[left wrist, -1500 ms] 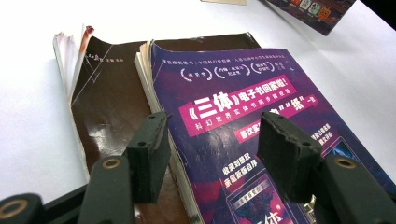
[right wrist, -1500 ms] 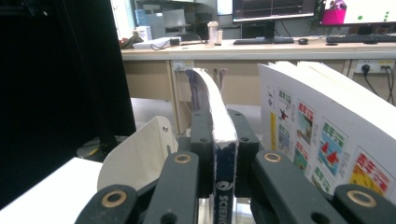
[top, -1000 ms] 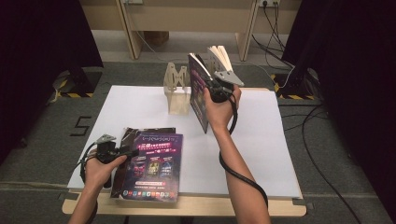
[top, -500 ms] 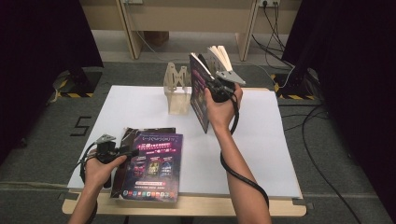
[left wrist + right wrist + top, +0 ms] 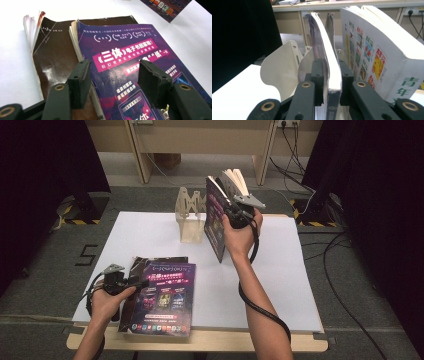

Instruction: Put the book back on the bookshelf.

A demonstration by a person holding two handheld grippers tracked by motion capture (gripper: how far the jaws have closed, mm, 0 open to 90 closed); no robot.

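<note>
While held upright over the white worktop (image 5: 150,235), just beside the pale slotted rack (image 5: 190,217) and not yet slotted in: purple book (image 5: 216,217), pinched by right tongs (image 5: 235,215), closing again after a brief slackening. Two books (image 5: 162,295) left flat, under spread left tongs (image 5: 132,282). Otherwise unchanged since a second ago.

Curtained lab (image 5: 45,165) recording booth

left gripper (image 5: 131,283) open, right gripper (image 5: 329,75) clamped
</note>
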